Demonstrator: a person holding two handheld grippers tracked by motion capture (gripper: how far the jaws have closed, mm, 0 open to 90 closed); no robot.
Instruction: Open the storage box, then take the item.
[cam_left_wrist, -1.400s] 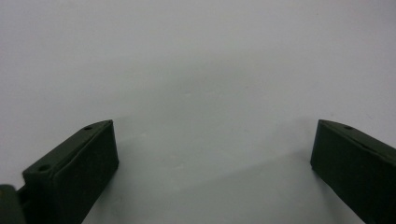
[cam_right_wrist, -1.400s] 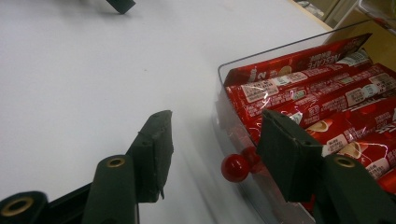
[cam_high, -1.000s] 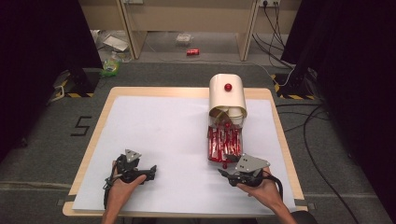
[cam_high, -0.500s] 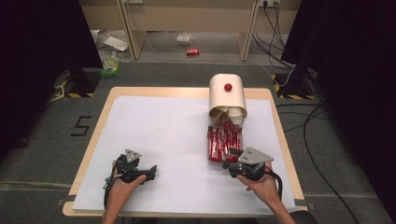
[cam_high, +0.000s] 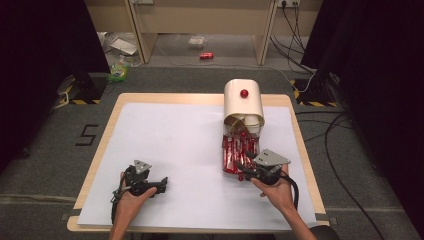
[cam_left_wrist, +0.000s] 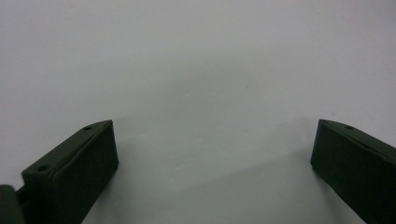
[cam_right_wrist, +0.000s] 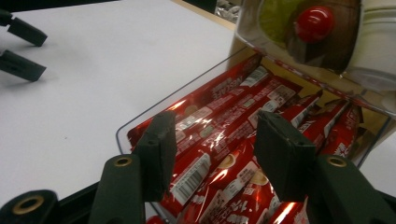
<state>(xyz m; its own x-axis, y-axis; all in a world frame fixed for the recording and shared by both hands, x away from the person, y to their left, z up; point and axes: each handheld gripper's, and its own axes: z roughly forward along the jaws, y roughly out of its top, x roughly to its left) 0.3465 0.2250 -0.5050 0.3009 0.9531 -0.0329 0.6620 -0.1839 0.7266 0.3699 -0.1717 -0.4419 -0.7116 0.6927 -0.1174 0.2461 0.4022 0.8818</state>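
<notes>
1. In the high view my bench (cam_high: 150, 102) sits in the middle of the frame under a white sheet (cam_high: 170, 145), with bare wood showing along its edges.
2. A cream dispenser (cam_high: 243, 103) with a red knob (cam_high: 244, 93) stands at the upper right of the sheet; in the right gripper view its clear front flap and the knob hang in the upper right corner, above the far end of the packets.
3. Red snack packets (cam_high: 237, 152) lie packed side by side in a clear tray (cam_right_wrist: 187, 95) that runs from the dispenser's mouth down toward the bottom of the high view.
4. The tray's clear wall stands between the open sheet and the packets; its near end is right under my right tool.
5. My right tool (cam_high: 248, 169) is at the lower right of the high view, at the near end of the tray. Its jaws have just been closing and stand half spread over the packets, with one packet's end between them; I cannot tell whether the pads touch it.
6. My left tool (cam_high: 162, 182) rests at the lower left, well apart from the tray, its jaws spread wide over bare sheet.
7. Beyond the bench, litter and a red can (cam_high: 206, 55) lie on the floor near the top of the frame.
</notes>
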